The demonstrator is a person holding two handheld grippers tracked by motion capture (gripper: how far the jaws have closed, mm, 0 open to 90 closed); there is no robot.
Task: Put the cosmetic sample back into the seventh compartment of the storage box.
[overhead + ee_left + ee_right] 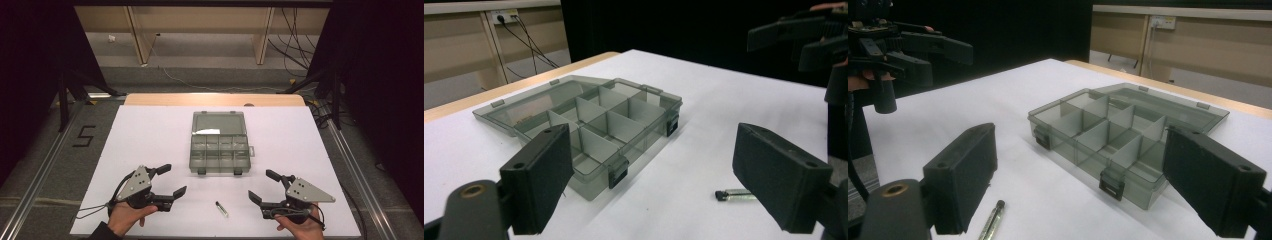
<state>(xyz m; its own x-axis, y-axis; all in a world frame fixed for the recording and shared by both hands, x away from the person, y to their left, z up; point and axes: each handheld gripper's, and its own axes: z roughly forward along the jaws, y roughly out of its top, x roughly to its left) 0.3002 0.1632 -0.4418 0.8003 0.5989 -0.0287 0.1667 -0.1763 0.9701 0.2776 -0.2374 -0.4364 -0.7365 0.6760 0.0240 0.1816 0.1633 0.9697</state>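
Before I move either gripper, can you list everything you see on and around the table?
Clear grey plastic compartment box: one, smoky grey, lid open flat, at the middle of the table; compartments look empty.
Small glass vial with a black cap: one, clear with dark end, lying on the sheet near the front edge, between the grippers.
White sheet: one, covering the table.
Wooden table edge: light brown, along the far side.
Black "5" floor mark: one, left of the table.
Left gripper: black, jaws open, front left.
Right gripper: black, jaws open, front right.
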